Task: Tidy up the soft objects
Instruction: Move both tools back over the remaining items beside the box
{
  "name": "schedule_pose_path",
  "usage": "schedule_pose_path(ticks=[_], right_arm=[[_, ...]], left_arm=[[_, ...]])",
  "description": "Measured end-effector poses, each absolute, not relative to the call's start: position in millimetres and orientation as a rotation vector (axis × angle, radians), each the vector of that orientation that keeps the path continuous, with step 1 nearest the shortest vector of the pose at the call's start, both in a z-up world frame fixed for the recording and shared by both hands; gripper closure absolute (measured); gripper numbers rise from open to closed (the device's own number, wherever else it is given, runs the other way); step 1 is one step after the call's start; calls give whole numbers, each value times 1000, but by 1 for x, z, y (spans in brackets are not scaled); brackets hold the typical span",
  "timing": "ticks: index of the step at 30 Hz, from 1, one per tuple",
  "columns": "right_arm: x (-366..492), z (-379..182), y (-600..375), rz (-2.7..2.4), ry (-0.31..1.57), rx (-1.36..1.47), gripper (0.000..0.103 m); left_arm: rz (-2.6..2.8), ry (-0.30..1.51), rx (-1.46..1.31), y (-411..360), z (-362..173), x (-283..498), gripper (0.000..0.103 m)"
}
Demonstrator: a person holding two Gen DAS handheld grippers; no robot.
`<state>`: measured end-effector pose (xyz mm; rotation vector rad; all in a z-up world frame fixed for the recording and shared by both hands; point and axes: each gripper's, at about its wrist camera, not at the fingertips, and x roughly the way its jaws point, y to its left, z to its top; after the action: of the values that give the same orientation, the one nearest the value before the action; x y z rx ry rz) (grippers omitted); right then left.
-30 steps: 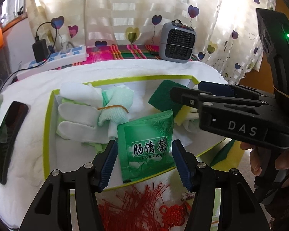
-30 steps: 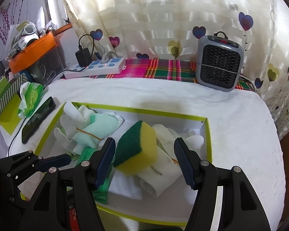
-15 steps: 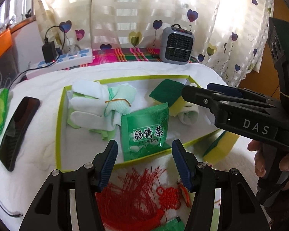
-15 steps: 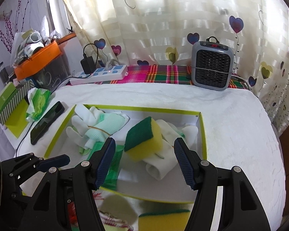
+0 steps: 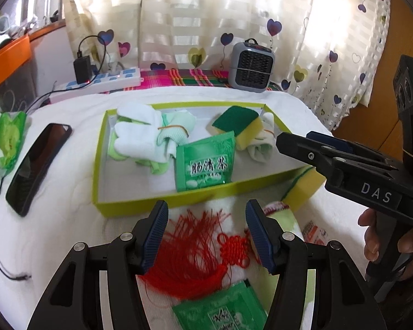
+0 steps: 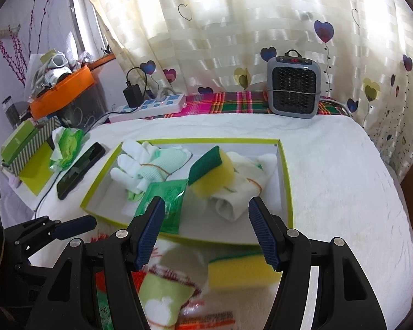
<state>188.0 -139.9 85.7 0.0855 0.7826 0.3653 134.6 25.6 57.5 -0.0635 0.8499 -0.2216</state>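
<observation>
A green-rimmed box on the white bed holds white and green gloves, a green-and-yellow sponge, a white glove and a green tea packet. In front of the box lie a red tassel knot, a second sponge, a second green packet and a green sock. My left gripper is open and empty above the tassel. My right gripper is open and empty above the second sponge.
A black phone and a crumpled green wrapper lie left of the box. A power strip and a grey heater stand at the back. An orange bin is far left.
Both grippers have pulled back from the box toward the near edge. The tassel, second sponge, sock and second packet have come into view. Both grippers stay open.
</observation>
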Motion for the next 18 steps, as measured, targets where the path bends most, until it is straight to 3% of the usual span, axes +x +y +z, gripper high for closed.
schedule_pose_path(ticks=[18], right_arm=[[141,77,-152,371,759,133,39]], left_arm=[[-206,832,-66,26,53,92,45]])
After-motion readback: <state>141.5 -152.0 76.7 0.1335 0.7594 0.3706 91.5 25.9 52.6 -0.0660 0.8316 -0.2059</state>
